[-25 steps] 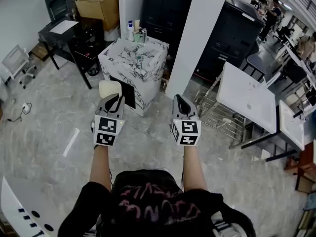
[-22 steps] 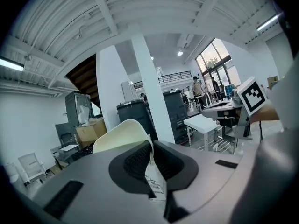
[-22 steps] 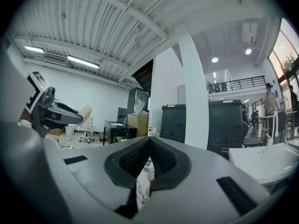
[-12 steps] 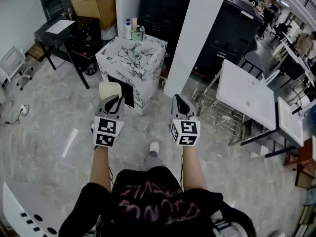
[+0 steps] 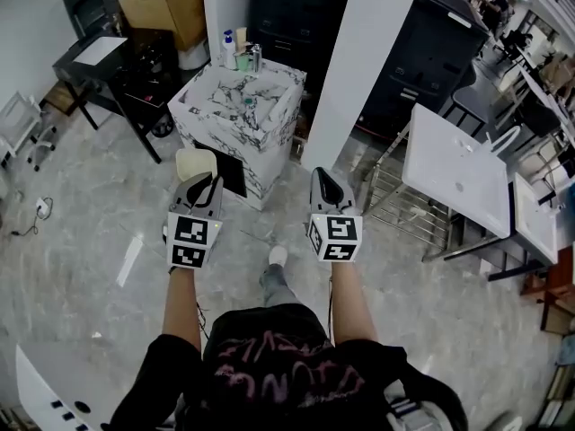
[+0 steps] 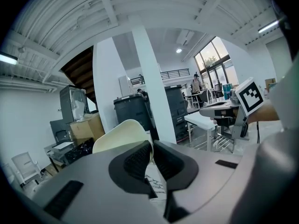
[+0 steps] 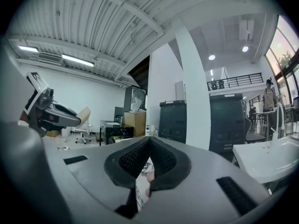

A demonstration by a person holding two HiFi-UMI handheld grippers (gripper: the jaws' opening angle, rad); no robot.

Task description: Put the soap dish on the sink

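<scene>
At twelve o'clock from me, across the pale stone floor (image 5: 81,214), stands the sink (image 5: 235,106), a white block veined in dark, with a few bottles (image 5: 239,54) at its far rim. My left gripper (image 5: 204,181) has its jaws clamped on the edge of the soap dish (image 5: 197,162), a cream, rounded shell that rises past the jaw tips. The dish hangs in the air on the near side of the sink, apart from its top. My right gripper (image 5: 323,180) is level with the left, at three o'clock from it, its ribbed jaws pressed together with nothing between the pads. A white pillar (image 5: 359,70) rises at one o'clock, just beside the sink. A white bench (image 5: 454,164) sits at two o'clock, and a cardboard box (image 5: 166,3) lies at eleven o'clock.
</scene>
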